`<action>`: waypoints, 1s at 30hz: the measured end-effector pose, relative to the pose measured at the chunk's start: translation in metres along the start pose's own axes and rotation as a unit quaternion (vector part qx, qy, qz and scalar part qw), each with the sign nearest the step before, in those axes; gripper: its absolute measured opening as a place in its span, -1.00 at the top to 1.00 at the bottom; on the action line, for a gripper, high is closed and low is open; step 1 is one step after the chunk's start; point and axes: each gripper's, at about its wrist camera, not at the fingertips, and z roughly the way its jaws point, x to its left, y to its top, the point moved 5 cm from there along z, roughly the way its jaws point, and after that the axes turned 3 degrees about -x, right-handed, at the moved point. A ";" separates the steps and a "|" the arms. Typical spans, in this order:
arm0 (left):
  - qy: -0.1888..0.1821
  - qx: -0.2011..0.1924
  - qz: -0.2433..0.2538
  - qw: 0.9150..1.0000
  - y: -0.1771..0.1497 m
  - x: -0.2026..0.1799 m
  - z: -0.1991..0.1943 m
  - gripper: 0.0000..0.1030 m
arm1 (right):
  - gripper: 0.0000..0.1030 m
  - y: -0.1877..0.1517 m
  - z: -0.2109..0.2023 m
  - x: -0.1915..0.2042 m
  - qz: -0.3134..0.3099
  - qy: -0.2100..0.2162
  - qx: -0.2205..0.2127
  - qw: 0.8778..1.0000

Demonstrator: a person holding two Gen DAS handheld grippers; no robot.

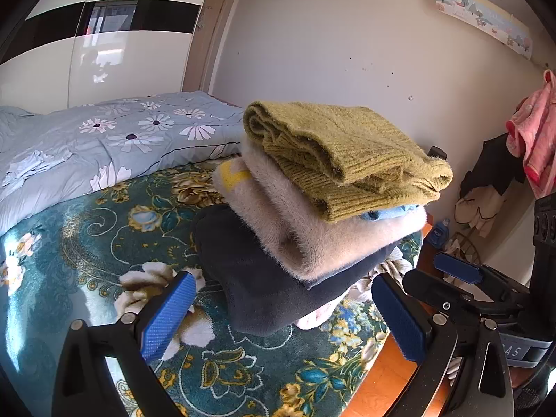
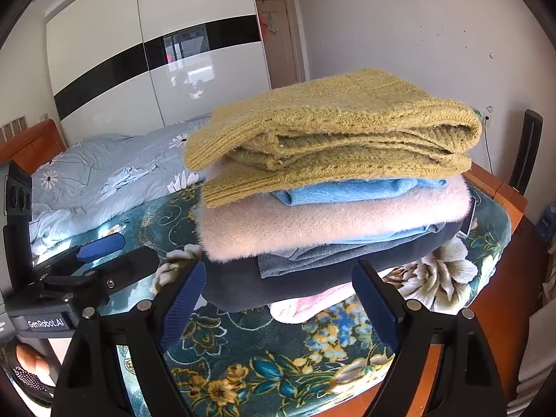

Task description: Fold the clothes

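Mustard ribbed-knit sweater [image 2: 330, 132] tops folded stack, dead ahead of both tongs; left gripper [image 1: 281, 316] and right gripper [image 2: 278, 299] spread apart, empty, equally near.

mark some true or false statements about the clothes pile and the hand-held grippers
1. The mustard sweater lies on top of the pile. True.
2. The left hand-held gripper is shut on the navy garment. False: it is open and holds nothing.
3. The pile sits on the floral blanket. True.
4. A pink fluffy garment lies at the very bottom. False: it is in the middle, above the navy garment.
5. The right hand-held gripper is open. True.
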 end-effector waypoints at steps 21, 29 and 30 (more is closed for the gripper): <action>0.015 -0.017 -0.001 1.000 -0.002 0.006 -0.015 -1.00 | -1.00 -0.003 -0.014 0.007 -0.002 -0.033 -0.028 0.999; 0.038 -0.038 0.026 0.998 -0.002 0.003 -0.031 -1.00 | -1.00 -0.005 -0.026 0.015 -0.013 -0.049 -0.036 0.998; 0.043 -0.039 0.031 0.998 -0.003 0.002 -0.032 -1.00 | -1.00 -0.006 -0.028 0.016 -0.015 -0.051 -0.038 0.998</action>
